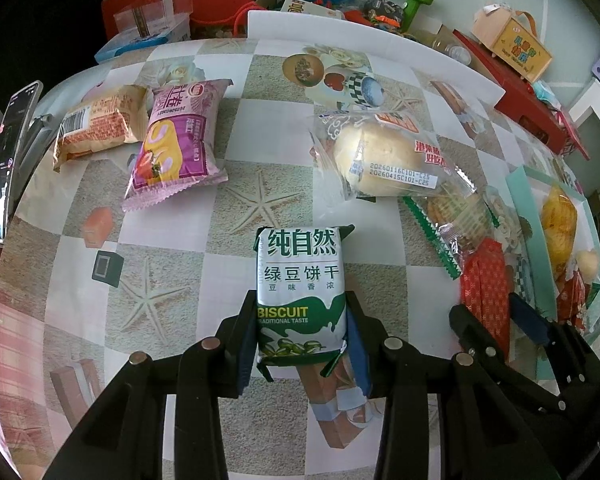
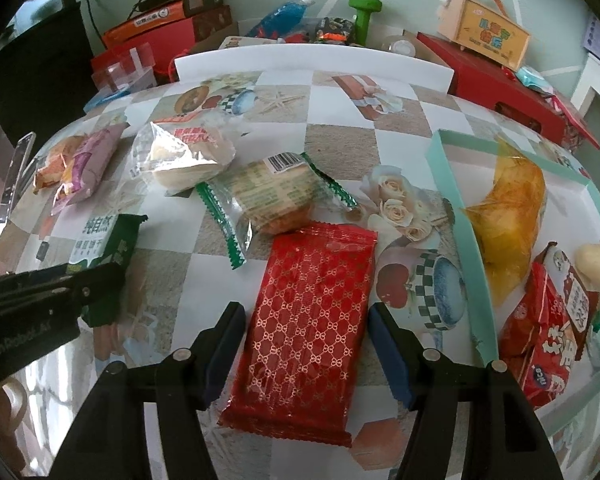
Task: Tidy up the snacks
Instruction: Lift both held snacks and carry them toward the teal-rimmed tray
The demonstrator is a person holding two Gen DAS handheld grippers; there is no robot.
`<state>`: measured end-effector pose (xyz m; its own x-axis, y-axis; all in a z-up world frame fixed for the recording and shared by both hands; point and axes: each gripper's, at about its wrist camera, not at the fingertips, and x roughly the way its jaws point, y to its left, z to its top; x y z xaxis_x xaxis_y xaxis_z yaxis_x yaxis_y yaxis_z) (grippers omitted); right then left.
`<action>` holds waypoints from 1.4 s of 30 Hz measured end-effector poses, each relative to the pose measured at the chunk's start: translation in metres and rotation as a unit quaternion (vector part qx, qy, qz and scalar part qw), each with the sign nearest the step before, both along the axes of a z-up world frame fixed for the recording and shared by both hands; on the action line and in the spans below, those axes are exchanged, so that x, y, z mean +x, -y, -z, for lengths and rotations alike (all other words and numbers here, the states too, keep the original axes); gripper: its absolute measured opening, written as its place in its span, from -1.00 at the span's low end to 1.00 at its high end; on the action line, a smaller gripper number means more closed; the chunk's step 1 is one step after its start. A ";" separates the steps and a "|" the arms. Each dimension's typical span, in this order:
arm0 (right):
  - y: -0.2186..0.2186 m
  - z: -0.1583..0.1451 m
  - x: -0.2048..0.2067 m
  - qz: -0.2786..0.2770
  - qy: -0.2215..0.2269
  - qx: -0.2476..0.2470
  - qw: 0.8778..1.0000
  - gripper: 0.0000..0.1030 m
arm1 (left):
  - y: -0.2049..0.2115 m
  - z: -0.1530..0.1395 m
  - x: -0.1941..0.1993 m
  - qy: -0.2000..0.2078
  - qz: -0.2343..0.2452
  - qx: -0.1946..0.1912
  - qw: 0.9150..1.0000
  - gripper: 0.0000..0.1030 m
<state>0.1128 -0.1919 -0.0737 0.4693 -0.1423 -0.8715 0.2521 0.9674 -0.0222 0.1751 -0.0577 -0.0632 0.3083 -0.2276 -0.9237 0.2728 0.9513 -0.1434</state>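
Left wrist view: the left gripper (image 1: 302, 340) is clamped on the green biscuit pack (image 1: 301, 296) at bottom centre, pads pressing both long sides of its lower half, so the pack stands along the fingers with its printed face to the camera, probably taken that way because the narrow width fits the jaws. The pack looks raised off the patterned tablecloth (image 1: 180, 232), though I cannot tell for sure. Loose snacks wait further up: an orange wafer pack (image 1: 96, 128) and a purple cake roll pack (image 1: 176, 140) side by side at upper left, a clear-wrapped bun (image 1: 384, 160) right of centre, a green-edged cracker pack (image 1: 456, 220) just below it. At the right edge sits the mint-rimmed tray (image 1: 524, 208), already holding a few snacks, so I judge it the collecting spot. Right wrist view: the right gripper (image 2: 306, 342) straddles the red foil pack (image 2: 312, 324) at lower centre, lying flat on the cloth. The left pad sits just beside the pack's edge, the right pad is apart from it, so the jaws are open around it and not gripping yet. The tray fills the right side of this frame, with a yellow chip bag (image 2: 508, 208) and red packets (image 2: 548, 320) inside. The red foil pack lies just left of the tray, a short carry.
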 end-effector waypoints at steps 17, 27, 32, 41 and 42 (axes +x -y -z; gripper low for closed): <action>0.000 -0.012 -0.013 0.005 0.029 0.005 1.000 -0.06 | -0.007 -0.012 0.001 0.000 -0.011 -0.030 0.999 -0.21; 0.005 -0.014 -0.020 0.012 0.031 0.016 0.999 -0.07 | -0.012 -0.019 0.002 0.007 -0.018 -0.029 0.999 -0.21; 0.008 -0.035 -0.025 0.016 0.065 0.014 0.998 -0.07 | -0.015 -0.027 0.000 0.015 -0.016 -0.038 0.999 -0.21; 0.012 -0.078 -0.030 0.024 0.127 0.001 0.992 -0.07 | -0.021 -0.064 -0.008 0.061 -0.010 -0.089 0.994 -0.21; 0.013 -0.081 -0.031 0.027 0.131 0.002 0.991 -0.07 | -0.021 -0.069 -0.009 0.068 -0.009 -0.094 0.993 -0.21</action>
<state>0.0823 -0.2050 0.0071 0.6719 -0.1706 -0.7208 0.2998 0.9525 0.0541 0.1658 -0.0367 0.0063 0.4334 -0.3855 -0.8146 0.2848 0.9162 -0.2821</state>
